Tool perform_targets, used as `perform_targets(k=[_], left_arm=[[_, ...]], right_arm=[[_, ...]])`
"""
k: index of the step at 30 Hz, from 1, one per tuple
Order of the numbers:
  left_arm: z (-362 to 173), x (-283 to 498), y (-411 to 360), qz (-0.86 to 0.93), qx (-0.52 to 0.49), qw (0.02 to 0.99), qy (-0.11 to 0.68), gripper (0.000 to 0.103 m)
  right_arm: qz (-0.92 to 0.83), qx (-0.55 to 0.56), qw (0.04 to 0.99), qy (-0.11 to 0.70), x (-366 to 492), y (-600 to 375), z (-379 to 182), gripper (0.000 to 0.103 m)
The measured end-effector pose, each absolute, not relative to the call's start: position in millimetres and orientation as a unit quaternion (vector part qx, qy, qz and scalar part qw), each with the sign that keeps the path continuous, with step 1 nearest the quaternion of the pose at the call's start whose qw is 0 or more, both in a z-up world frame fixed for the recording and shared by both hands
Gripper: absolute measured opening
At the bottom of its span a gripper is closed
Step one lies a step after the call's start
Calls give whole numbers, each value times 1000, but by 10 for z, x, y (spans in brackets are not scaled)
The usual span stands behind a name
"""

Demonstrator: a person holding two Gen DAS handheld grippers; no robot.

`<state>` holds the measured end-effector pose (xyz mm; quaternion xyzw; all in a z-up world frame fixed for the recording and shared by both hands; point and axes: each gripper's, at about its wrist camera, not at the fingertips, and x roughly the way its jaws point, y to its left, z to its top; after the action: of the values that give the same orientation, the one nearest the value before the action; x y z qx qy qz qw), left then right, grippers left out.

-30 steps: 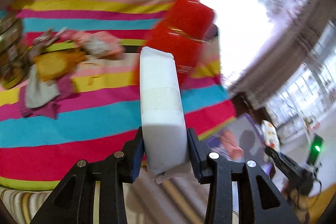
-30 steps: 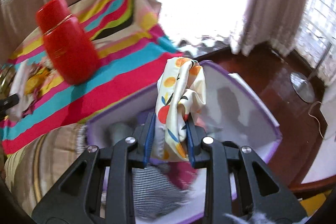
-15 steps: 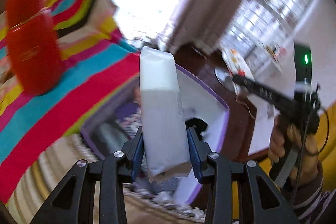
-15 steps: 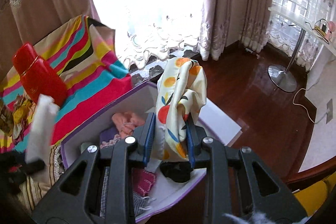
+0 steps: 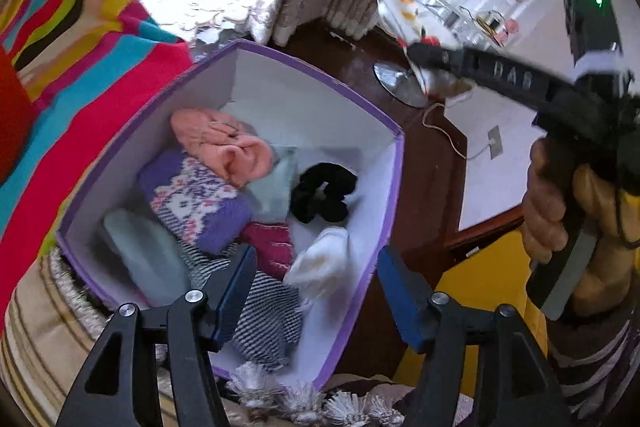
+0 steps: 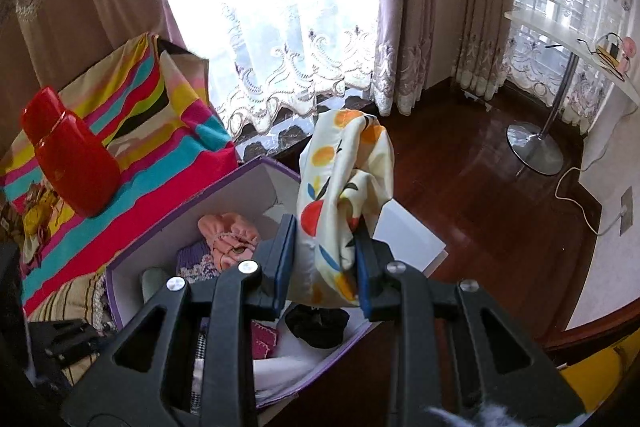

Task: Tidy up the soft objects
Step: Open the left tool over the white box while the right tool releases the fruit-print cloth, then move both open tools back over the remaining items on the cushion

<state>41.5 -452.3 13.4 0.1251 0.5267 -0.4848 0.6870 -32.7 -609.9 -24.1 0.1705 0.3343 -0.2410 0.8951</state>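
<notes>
While your left gripper [image 5: 316, 291] hangs spread and empty over the purple box [image 5: 394, 139], the drop looks done.
Your right gripper [image 6: 324, 267] clamps the fruit-print cloth [image 6: 340, 187] at frame centre; lower it in next.

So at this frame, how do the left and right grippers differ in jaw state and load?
The left gripper has its jaws spread wide with nothing between them; the right gripper has its jaws closed on a fruit-print cloth. The left one sits low over the purple box, above a white item lying inside, while the right one's cloth stands upright above the box. Both point toward that box.
</notes>
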Motion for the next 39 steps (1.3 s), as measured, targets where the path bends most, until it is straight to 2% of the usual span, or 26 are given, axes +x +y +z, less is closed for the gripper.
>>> perform_targets(k=[11, 13, 17, 18, 29, 39], left_arm=[[195, 838, -4032, -446, 45, 717, 534, 64], [212, 881, -3978, -440, 37, 721, 534, 64], [225, 961, -3882, -431, 21, 727, 534, 64], [230, 969, -3869, -431, 19, 727, 534, 64], [336, 1042, -3645, -426, -4, 740, 520, 64], [424, 1307, -2772, -352, -61, 789, 500, 64]], right_arm=[[-192, 113, 905, 363, 77, -5891, -308, 34], [-186, 97, 907, 365, 171, -5853, -288, 43], [-203, 70, 907, 361, 264, -5841, -234, 66], [-208, 66, 907, 359, 265, -5841, -220, 68], [-179, 97, 913, 352, 191, -5649, -140, 68], [-43, 104, 925, 362, 494, -4803, -133, 68]])
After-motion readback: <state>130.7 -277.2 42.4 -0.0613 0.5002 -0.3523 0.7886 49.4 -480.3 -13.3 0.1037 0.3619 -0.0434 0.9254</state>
